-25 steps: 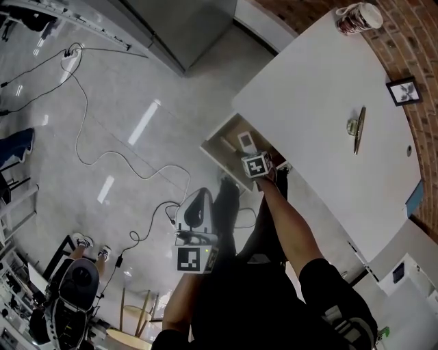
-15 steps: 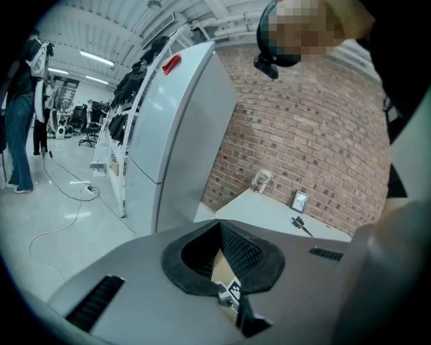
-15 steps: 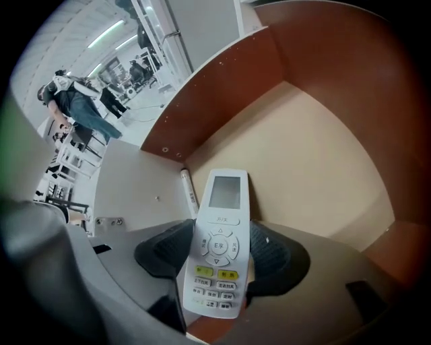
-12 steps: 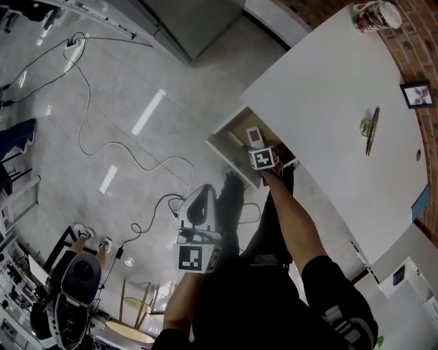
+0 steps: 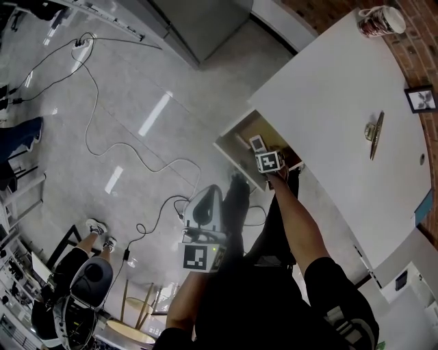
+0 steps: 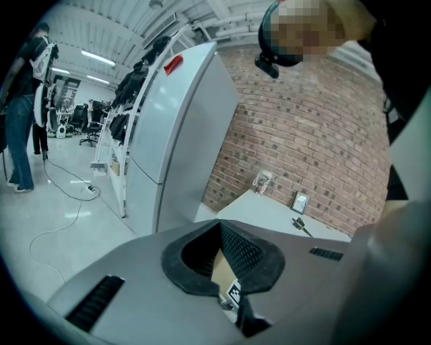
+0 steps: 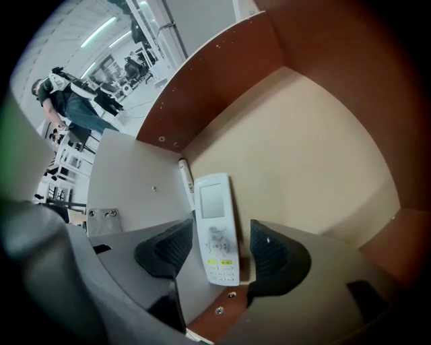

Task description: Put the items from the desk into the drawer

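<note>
Lying face up on the pale bottom of the open drawer (image 7: 296,148): a slim white remote (image 7: 214,229). Long and narrow, with a grey screen at the far end, rows of small pale keys below it and two yellow keys lower down. Just beside its far left corner, a thin white stick (image 7: 184,176), pen-like, running almost parallel to it. Enclosed by reddish-brown drawer walls on the far and right sides.

Framed on both sides by the right gripper (image 7: 219,248), pointed straight down into the drawer. Black ribbed pads (image 7: 168,246) spread wide, the left one close to the remote's edge, a clear gap at the other side: released, not clamping.

Seen from the head view, the drawer pulled out from under the white desk (image 5: 328,89). On the desk, well apart from one another: a patterned mug (image 5: 380,20) at the far corner, a small framed picture (image 5: 420,99) and a slim brass-coloured item (image 5: 374,133).

Held lower and nearer the body, over the grey floor (image 5: 137,171), the left gripper (image 6: 219,232). Pads meeting at the tips, clenched on nothing.
</note>
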A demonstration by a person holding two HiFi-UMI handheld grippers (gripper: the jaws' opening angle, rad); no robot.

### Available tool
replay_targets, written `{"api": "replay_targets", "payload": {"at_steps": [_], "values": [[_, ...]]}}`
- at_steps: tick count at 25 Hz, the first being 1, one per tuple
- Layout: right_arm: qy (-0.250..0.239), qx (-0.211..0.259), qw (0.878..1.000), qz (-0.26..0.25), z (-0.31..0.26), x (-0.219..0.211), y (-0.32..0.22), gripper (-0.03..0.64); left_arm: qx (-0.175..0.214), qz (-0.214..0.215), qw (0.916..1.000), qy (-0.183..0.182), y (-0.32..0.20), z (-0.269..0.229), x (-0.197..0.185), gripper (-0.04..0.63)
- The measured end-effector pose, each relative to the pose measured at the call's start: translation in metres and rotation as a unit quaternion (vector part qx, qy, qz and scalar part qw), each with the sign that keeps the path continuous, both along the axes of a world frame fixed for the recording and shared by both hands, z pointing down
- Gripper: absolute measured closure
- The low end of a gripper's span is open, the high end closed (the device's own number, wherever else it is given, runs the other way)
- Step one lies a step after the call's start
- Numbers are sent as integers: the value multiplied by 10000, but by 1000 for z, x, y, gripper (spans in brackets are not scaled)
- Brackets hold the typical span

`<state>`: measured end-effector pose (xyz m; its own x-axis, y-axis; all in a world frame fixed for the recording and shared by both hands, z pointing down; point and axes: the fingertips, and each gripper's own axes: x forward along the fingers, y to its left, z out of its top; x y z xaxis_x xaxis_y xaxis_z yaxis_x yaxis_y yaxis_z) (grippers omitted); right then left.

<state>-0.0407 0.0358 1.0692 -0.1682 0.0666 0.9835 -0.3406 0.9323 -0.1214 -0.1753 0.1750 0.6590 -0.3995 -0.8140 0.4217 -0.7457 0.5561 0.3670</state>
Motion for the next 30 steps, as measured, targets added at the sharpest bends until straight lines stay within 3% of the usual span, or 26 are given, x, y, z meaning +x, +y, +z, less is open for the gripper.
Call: {"api": "replay_targets", "payload": {"at_steps": [5,11,21,30], "values": [[-143,31,9999,-53,-21,-5,3,362,28,-71,10000,-40,3,-6,-3,601],[-353,486,9982,4,-69,0,-2,597,264,-171,9994,-111,3,-25,-4,601],[-1087,390,9925,-399,-173,-3,19,617,508,-19,9985,-218,-9,-67,2,601],[-2388,613,9689,-237,-319,-25,2,617,784,216,9960,-375,-24,-116,14,601]]}}
